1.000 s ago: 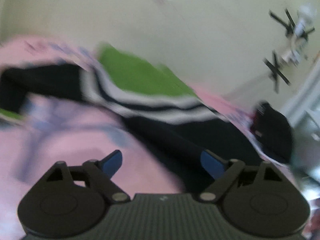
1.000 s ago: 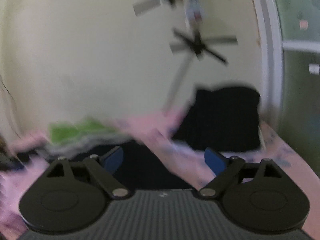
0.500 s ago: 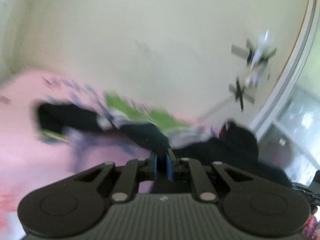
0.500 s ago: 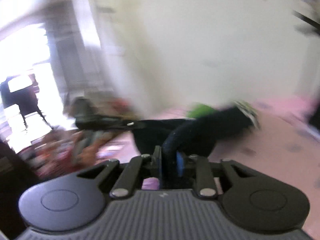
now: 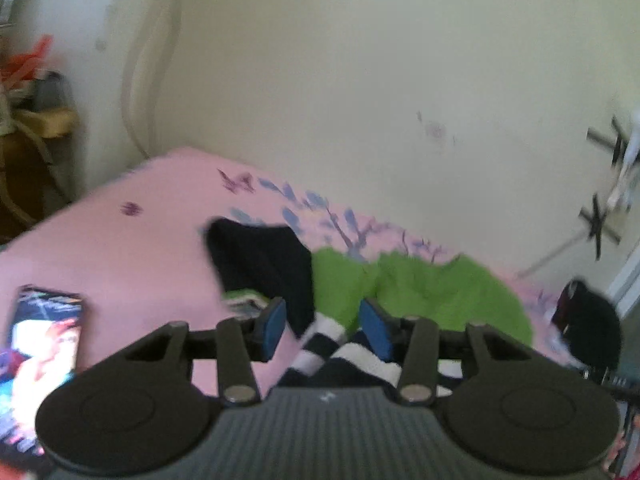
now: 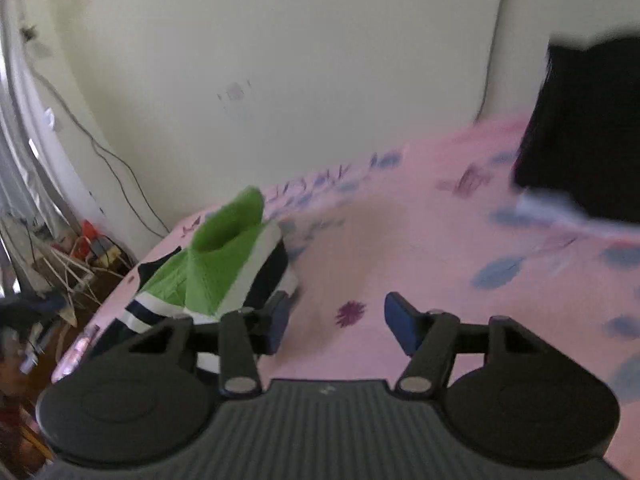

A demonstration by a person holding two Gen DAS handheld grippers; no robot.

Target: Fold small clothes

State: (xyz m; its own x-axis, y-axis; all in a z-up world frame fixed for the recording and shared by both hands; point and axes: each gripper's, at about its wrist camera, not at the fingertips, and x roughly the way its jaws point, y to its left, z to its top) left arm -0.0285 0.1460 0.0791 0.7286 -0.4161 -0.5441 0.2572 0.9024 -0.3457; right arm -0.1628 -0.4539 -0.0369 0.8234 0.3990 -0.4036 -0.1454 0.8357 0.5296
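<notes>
A small garment (image 5: 420,292), green with navy and white stripes, is seen crumpled on the pink floral bed sheet (image 5: 120,248), close to the cream wall (image 5: 360,80).

In the left wrist view, the left gripper (image 5: 323,328) is shown with its jaws spread apart and nothing clamped between them. The striped band of the garment is seen in the gap between the two blue pads, at lower centre of the frame, though whether the cloth is touched by either pad cannot be told. From there the green part is spread toward the right of the frame, and a navy flap rises toward upper left. The long axis of the heap is judged to run roughly left to right across this view.

In the right wrist view, the right gripper (image 6: 338,326) is likewise shown with jaws apart and empty; only bare sheet lies between its pads. The garment (image 6: 216,268) is seen at left of centre, just beside and partly behind the left pad.

The left gripper is judged the nearer, being already placed over the striped edge; the right would have to be shifted leftward in its own frame to reach the cloth.

A folded black item (image 6: 584,128) lies at upper right of the right view, well apart from the garment. A printed packet (image 5: 44,340) is seen at lower left of the left view.
</notes>
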